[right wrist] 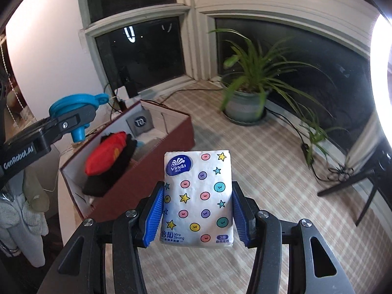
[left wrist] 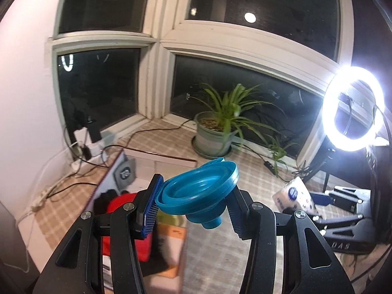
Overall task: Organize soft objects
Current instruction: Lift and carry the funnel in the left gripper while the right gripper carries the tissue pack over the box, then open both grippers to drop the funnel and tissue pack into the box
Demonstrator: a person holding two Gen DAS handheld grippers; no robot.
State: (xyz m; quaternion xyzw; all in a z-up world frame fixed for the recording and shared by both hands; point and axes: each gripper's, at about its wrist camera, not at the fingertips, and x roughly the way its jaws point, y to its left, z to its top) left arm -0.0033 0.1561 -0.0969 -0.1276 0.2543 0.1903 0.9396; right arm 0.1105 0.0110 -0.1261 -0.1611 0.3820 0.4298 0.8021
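1. Closest to the right wrist camera, the right gripper [right wrist: 197, 216] holds a white Vinda tissue pack [right wrist: 197, 197] upright, its blue fingers [right wrist: 153, 216] pressed against both sides.
2. Nearest the left wrist camera, the left gripper [left wrist: 192, 207] clamps a blue collapsible funnel [left wrist: 199, 191] by its rim, raised in the air.
3. Beyond them, a dark red box [right wrist: 137, 171] sits on the checked counter [right wrist: 269, 171], holding a red and black soft item [right wrist: 110, 161].
4. Farther back, a potted plant [right wrist: 247, 93] stands by the window [right wrist: 142, 51].
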